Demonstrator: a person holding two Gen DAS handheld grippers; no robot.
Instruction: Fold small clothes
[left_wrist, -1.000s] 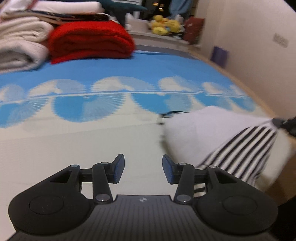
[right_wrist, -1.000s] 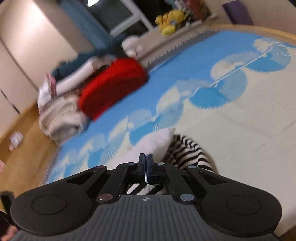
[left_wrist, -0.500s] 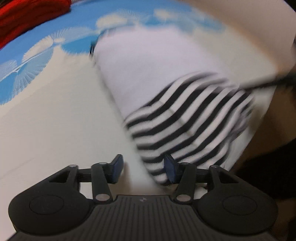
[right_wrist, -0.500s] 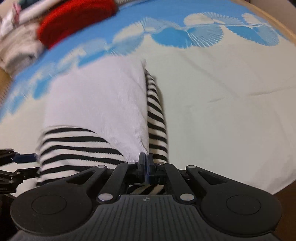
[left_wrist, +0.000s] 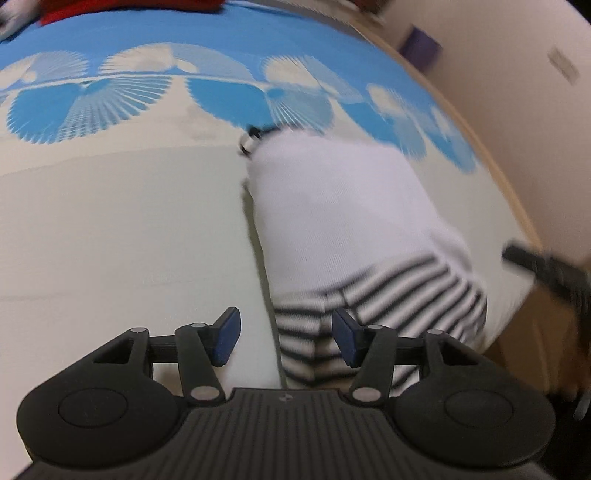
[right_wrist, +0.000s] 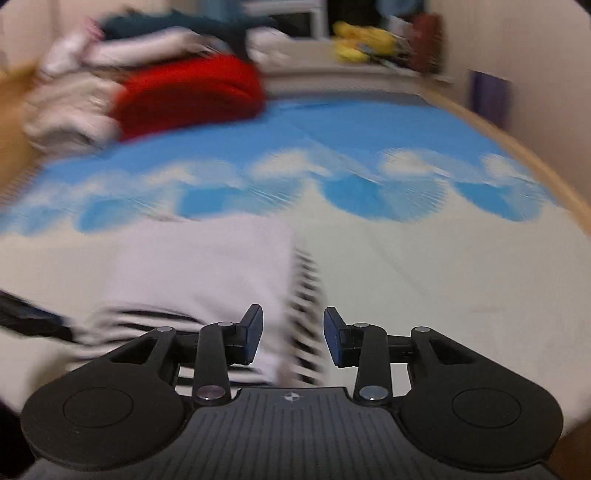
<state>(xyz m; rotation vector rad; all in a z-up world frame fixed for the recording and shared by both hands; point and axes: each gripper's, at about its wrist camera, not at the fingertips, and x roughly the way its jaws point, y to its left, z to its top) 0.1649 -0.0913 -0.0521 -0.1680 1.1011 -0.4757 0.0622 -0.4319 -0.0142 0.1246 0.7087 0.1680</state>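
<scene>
Currently, a white cotton garment with black-striped sleeves (left_wrist: 343, 206) is lying partly folded on the blue-and-cream fan-patterned mat (left_wrist: 122, 221); tidying is judged remaining, while the left gripper (left_wrist: 284, 338) and right gripper (right_wrist: 293, 334) are being held wide open, gripping nothing.

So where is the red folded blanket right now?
In the right wrist view the red blanket sits at the far left end of the blue-patterned mat, beside a pile of pale folded linens; the left wrist view catches only its edge.

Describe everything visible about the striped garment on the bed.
The striped garment is a small piece of soft knit, plain white on top with black-and-white stripes along its near end and right edge. It lies flat on the blue-and-cream bedspread, near the bed's front edge. Both the left hand-held gripper and the right hand-held gripper are open at its striped end, gripping nothing.
</scene>
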